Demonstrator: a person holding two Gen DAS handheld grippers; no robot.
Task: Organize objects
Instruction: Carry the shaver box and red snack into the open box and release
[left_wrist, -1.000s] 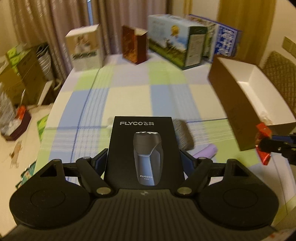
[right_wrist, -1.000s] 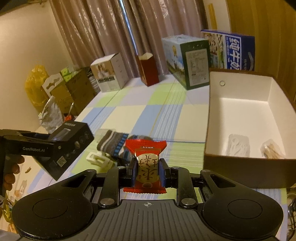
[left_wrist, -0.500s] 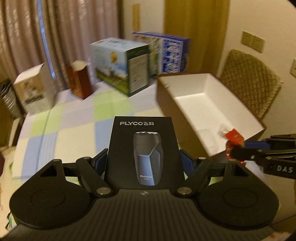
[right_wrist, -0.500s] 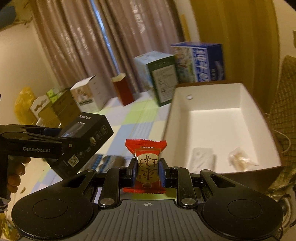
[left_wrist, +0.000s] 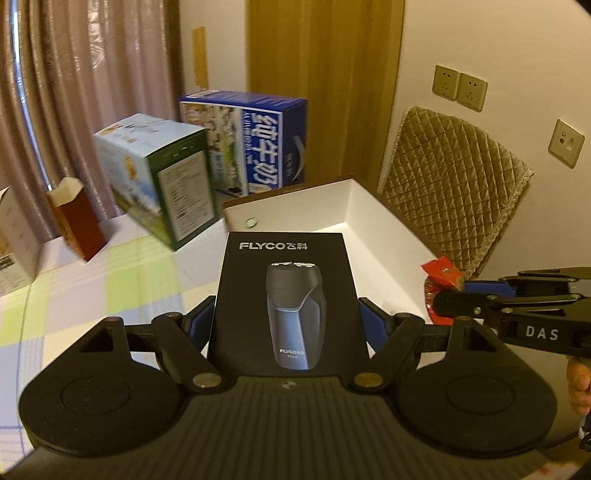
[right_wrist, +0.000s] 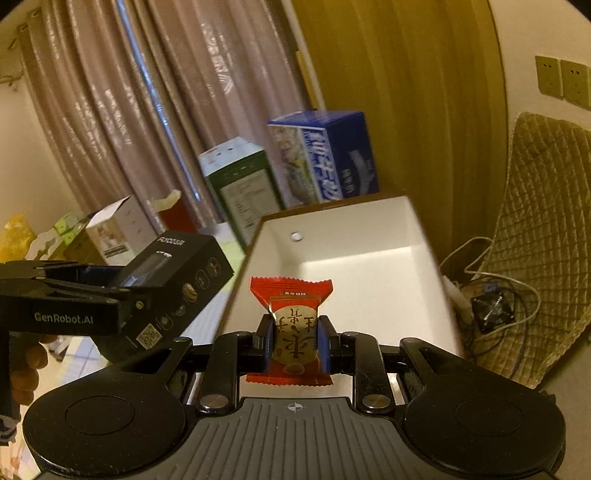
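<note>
Two loads over white box (right_wrist: 369, 266), left gripper (left_wrist: 286, 314) clamping shaver box (left_wrist: 288, 295), right gripper (right_wrist: 295, 341) pinching red snack packet (right_wrist: 293, 325), box floor mostly hidden

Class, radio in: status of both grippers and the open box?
Left gripper shut on shaver box. Right gripper shut on red snack packet. Both above open box. Nothing blocking.

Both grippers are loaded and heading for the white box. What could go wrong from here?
1. The right gripper pinches only the middle of the snack packet; the slick wrapper might slip out before it is over the box.
2. The left gripper and its shaver box sit close beside the right; they could bump if both drop together.
3. The shaver box may catch the box's wall.
</note>
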